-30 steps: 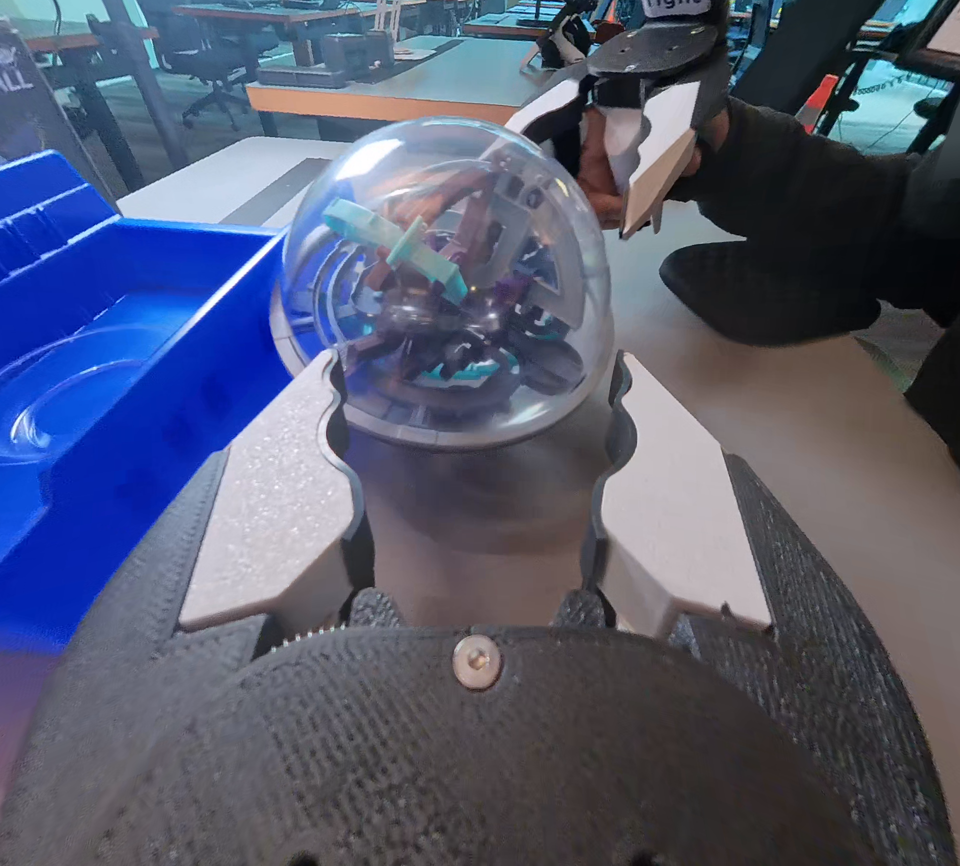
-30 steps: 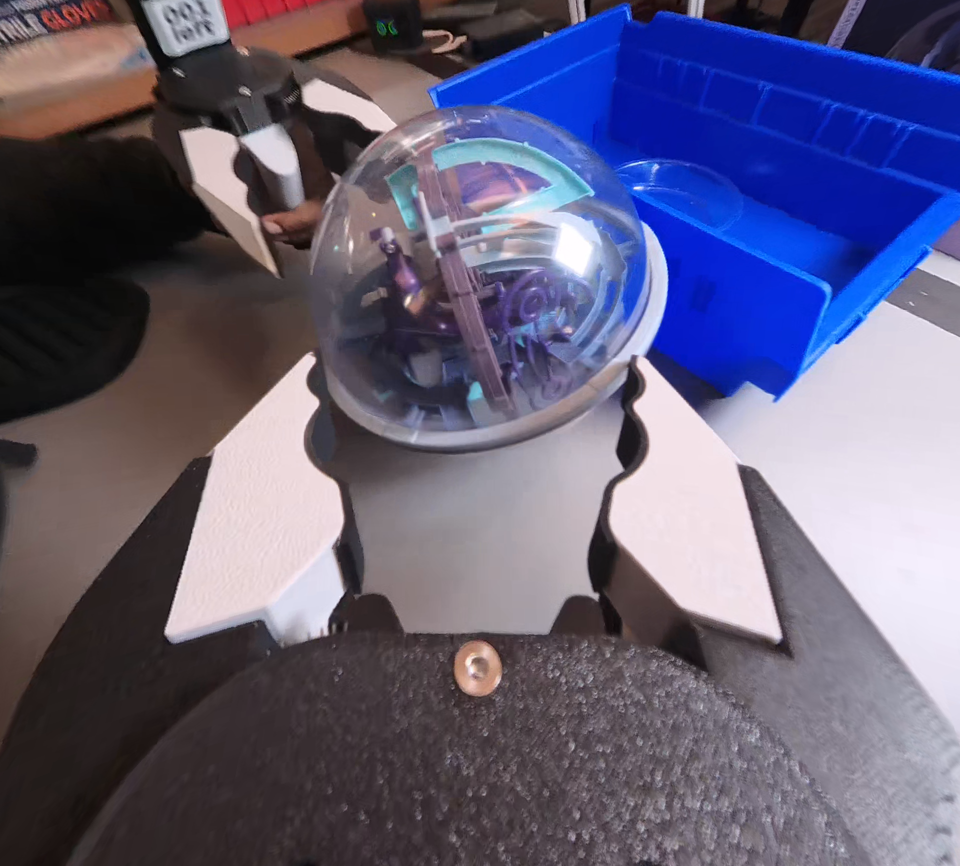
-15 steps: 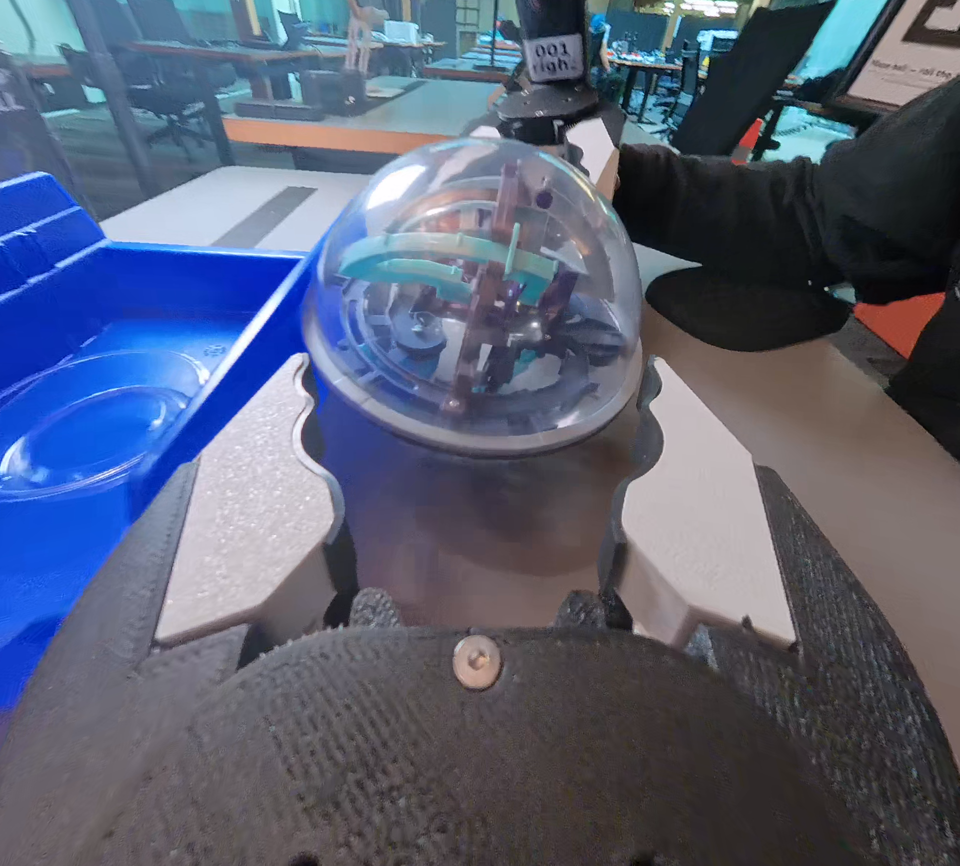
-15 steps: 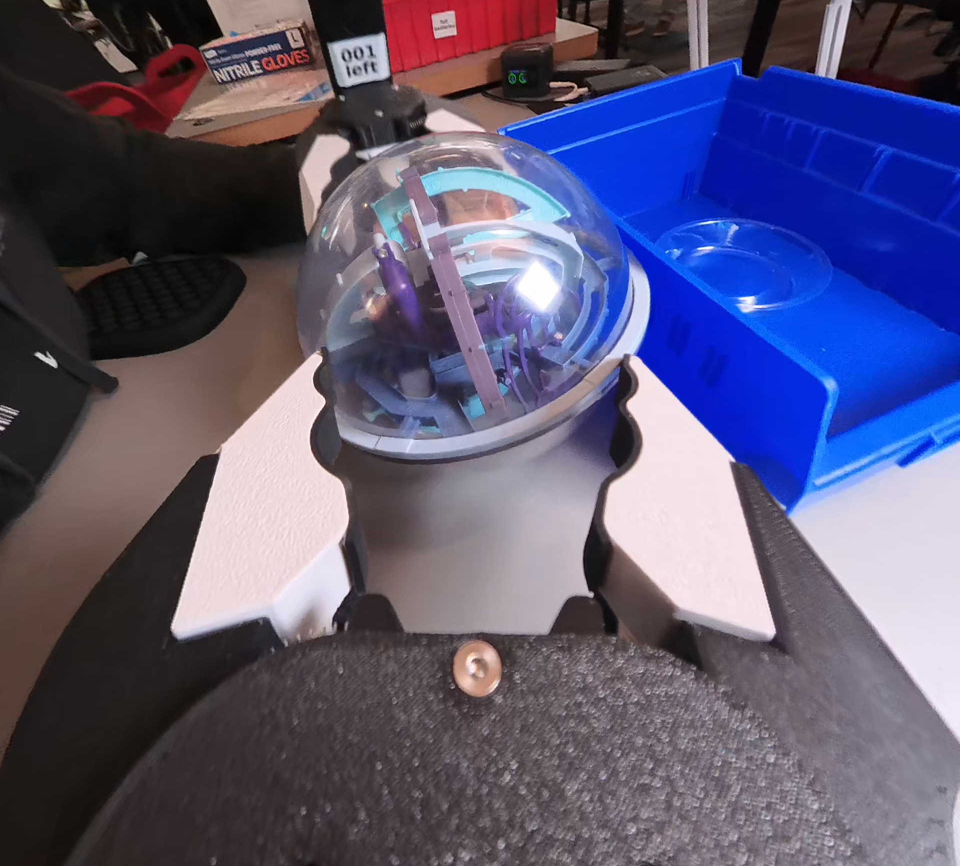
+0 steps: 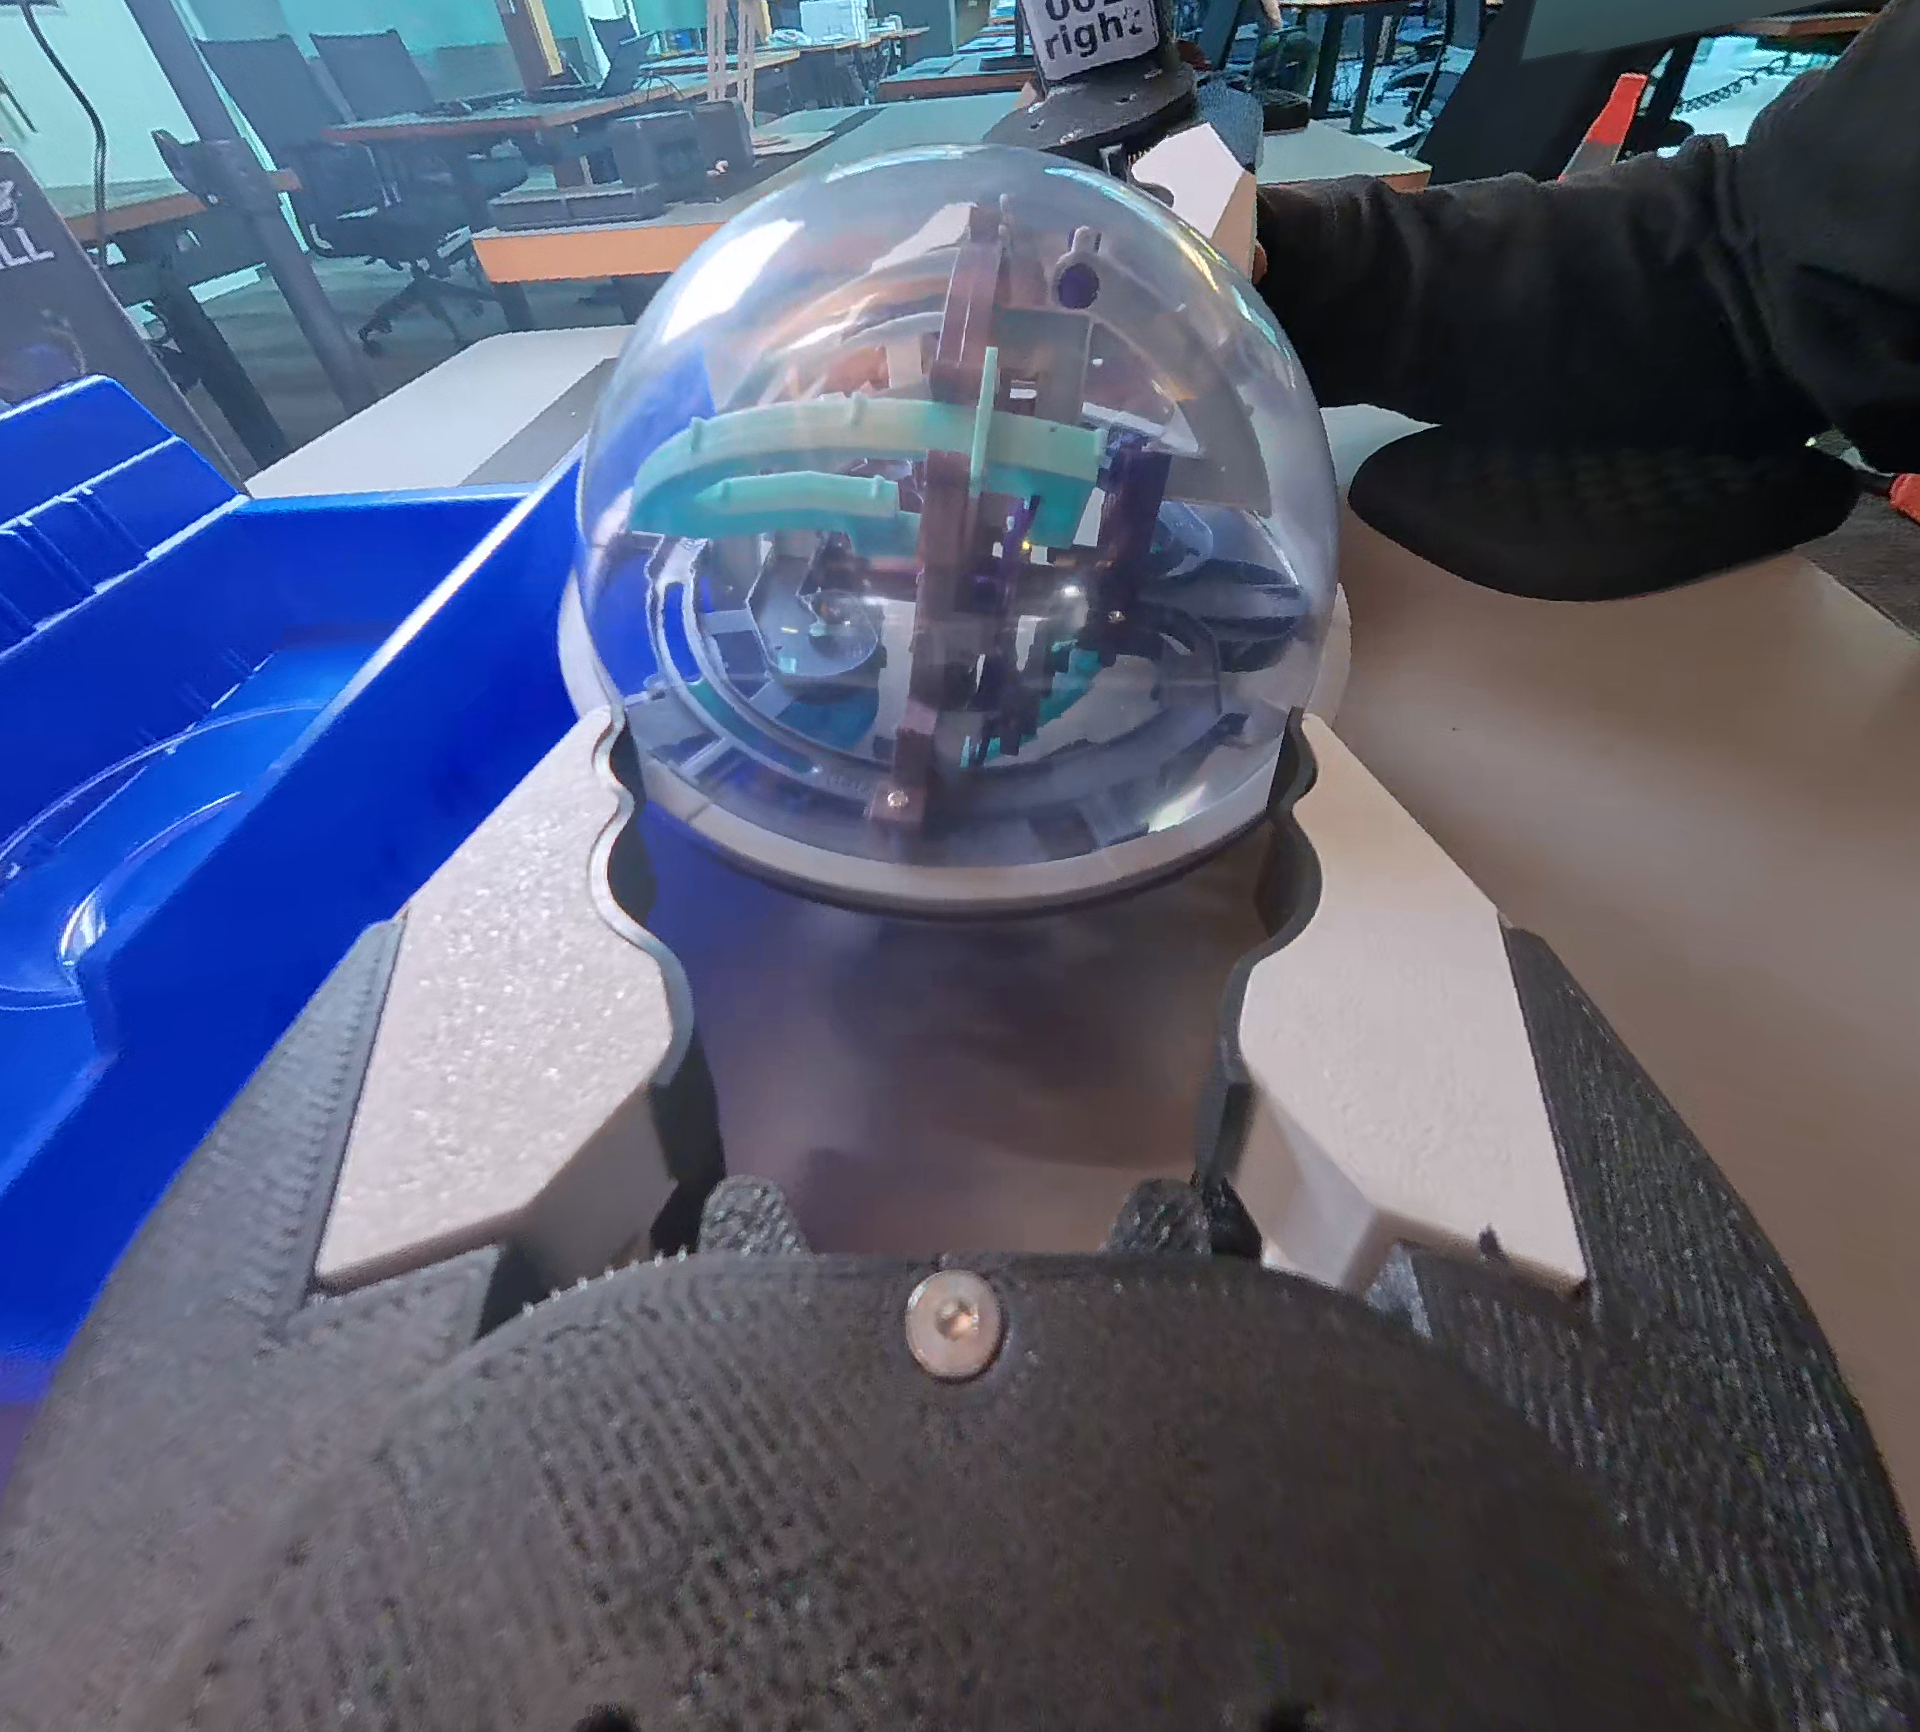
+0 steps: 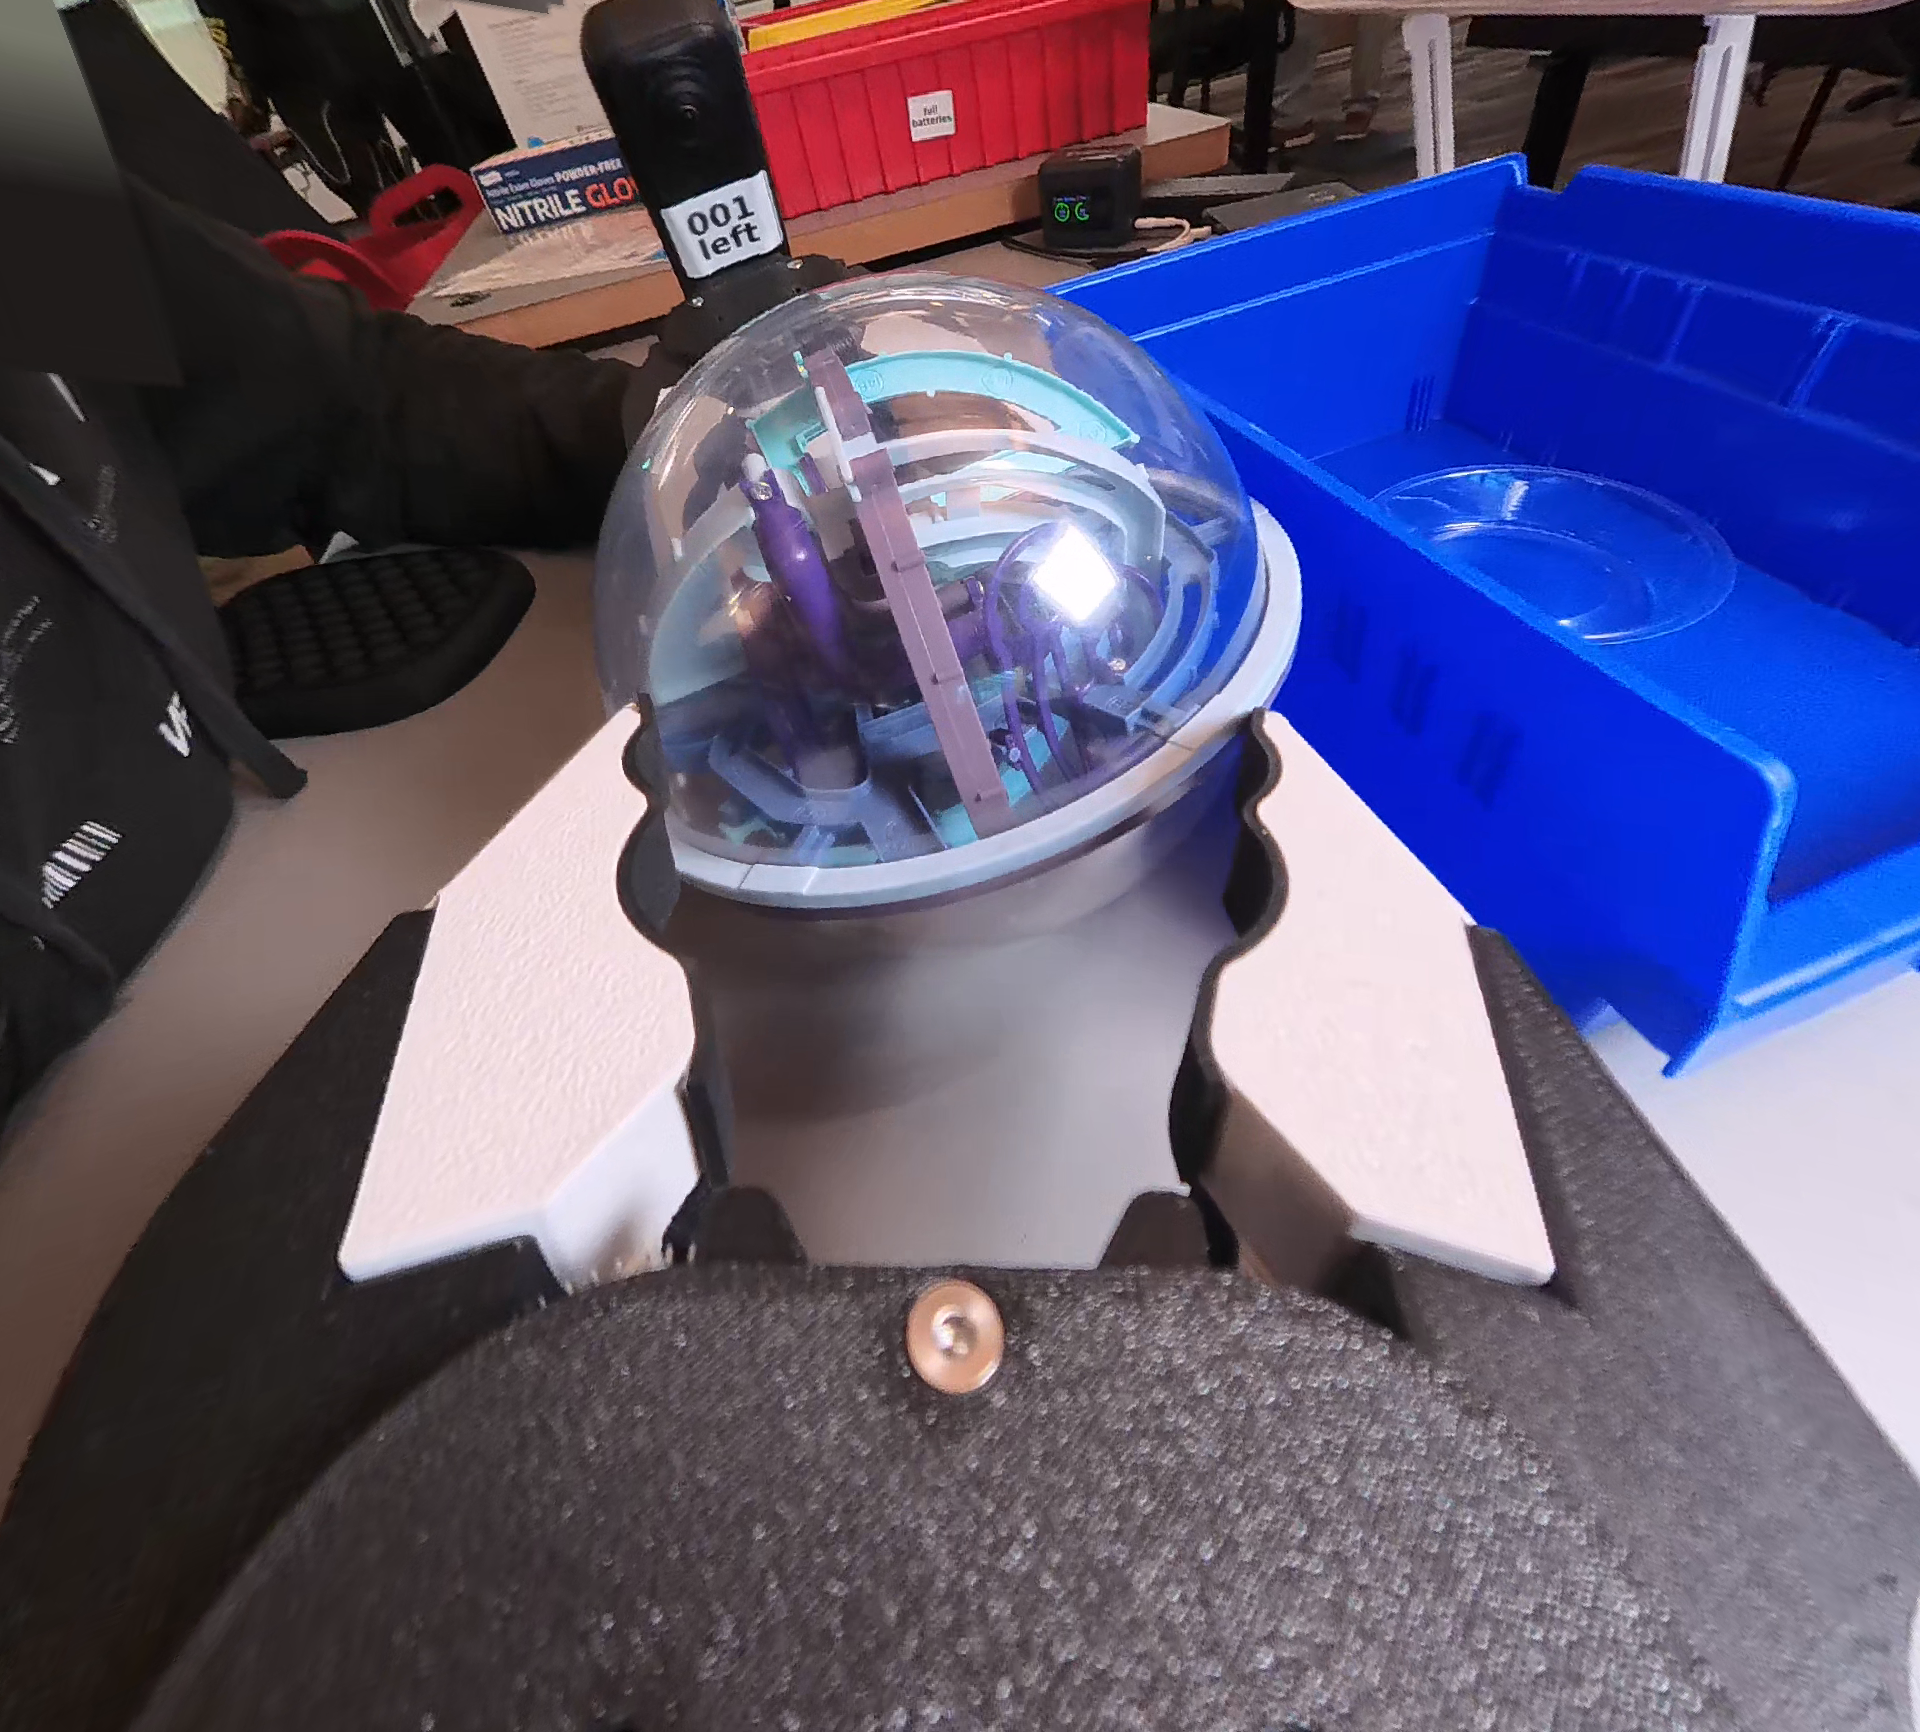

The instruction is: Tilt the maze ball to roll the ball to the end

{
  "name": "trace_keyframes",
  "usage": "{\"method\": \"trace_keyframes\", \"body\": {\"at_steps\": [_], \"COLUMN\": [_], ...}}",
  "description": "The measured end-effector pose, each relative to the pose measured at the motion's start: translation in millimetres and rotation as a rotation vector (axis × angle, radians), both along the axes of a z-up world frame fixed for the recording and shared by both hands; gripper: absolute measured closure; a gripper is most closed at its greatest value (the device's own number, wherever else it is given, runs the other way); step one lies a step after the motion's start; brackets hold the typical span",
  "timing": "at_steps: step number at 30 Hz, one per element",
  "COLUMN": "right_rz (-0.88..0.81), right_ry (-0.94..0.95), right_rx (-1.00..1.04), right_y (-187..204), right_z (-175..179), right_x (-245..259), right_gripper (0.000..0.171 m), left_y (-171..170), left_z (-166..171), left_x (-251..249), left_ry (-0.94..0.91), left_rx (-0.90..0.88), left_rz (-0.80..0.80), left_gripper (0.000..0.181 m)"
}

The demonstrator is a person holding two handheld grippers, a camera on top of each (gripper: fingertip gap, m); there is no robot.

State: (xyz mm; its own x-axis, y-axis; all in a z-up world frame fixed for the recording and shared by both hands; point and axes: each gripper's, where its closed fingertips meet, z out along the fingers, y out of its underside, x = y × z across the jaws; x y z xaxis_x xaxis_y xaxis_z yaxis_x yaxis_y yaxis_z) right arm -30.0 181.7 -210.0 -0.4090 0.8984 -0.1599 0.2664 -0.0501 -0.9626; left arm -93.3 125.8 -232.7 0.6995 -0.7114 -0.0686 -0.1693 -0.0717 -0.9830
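Maze ball (image 5: 956, 529) sits between two grippers that hold it from opposite sides, its clear dome up and its grey rim resting in the notches of their white fingers. To its left in the left wrist view, the blue bin (image 5: 312, 643) stands just beside the ball, a clear plastic dish (image 5: 135, 851) lying in its bottom. In the middle, the left gripper (image 5: 951, 809) has its jaws spread wide around the ball's lower half, both fingertips against the rim. Past the dome stands the right gripper (image 5: 1195, 176), only one white finger showing over the top; a black sleeve (image 5: 1558, 300) reaches in from the right, above a black mesh pad (image 5: 1590, 519) on the pale table (image 5: 1610, 799).

In the right wrist view the sleeve (image 6: 395, 425) and pad (image 6: 364, 633) lie at left, the left gripper's handle (image 6: 696, 134) rises behind the ball (image 6: 935, 591), the right gripper (image 6: 940, 789) clasps the rim likewise, and the bin (image 6: 1455, 695) fills the right side. A red crate (image 6: 956, 82) stands on a bench behind.

Against a second ago, the ball has turned more upright and nearer each camera, and the far gripper, then off to one side with fingers apart from the dome, now stands straight behind it.
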Motion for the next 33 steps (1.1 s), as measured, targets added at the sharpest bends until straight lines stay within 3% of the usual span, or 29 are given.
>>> {"method": "trace_keyframes", "body": {"at_steps": [23, 33], "right_rz": [-0.006, 0.001], "right_ry": [0.003, 0.000], "right_rx": [0.127, 0.272], "right_y": [-18.0, -31.4], "right_z": [-9.0, -17.0], "right_x": [3.6, 3.0], "right_gripper": [0.053, 0.043], "left_y": [-13.8, -20.5], "left_z": [-0.8, 0.2], "left_x": [2.3, 11.8], "left_ry": [-0.020, 0.043], "left_rx": [-0.069, -0.053], "left_rz": [-0.021, 0.007], "left_gripper": [0.065, 0.058]}}
